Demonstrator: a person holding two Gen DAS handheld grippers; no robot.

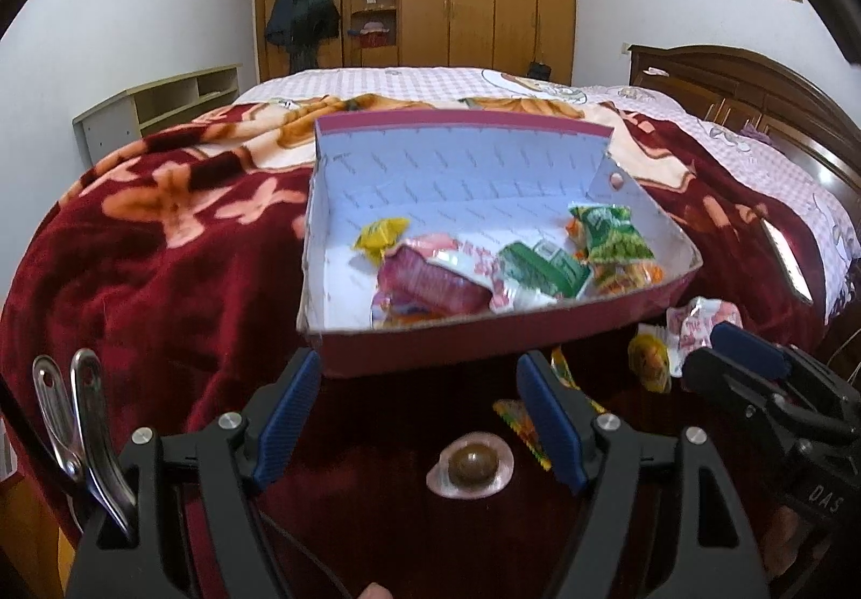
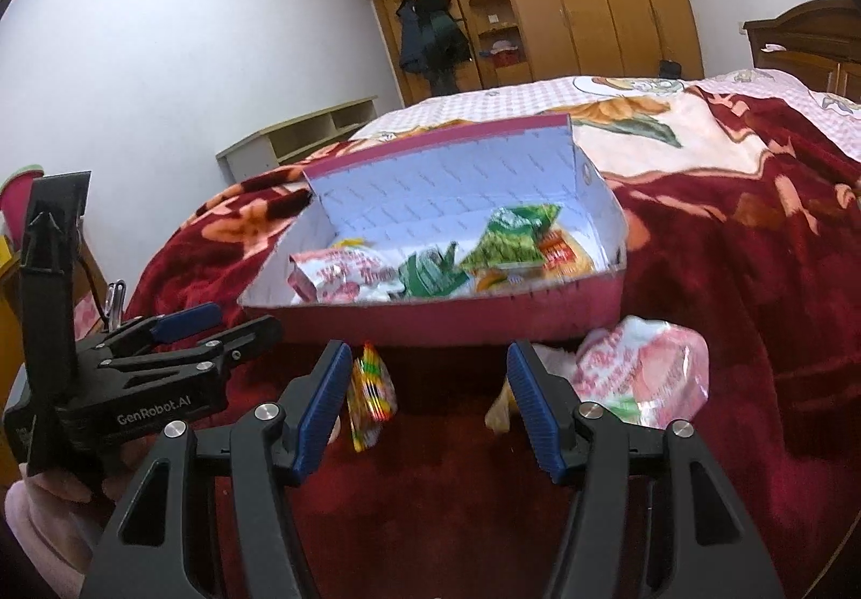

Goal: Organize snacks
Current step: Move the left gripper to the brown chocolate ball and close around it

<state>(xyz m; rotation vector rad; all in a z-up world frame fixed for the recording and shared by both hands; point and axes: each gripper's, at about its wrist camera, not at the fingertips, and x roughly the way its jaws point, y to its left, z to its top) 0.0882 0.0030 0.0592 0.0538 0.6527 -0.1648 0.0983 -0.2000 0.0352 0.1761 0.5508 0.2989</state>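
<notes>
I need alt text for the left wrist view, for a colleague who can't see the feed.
Open left gripper hovers over a red blanket, a round chocolate in clear wrap lying just below its fingers. Ahead sits an open pink box holding several snack packets; a few more packets lie loose beside the right gripper.

Both wrist cameras look slightly downward, side by side, sharing the nearby box (image 1: 484,340).

Dim, perhaps motion-blurred, with bowed, vignetted fisheye edges.
</notes>
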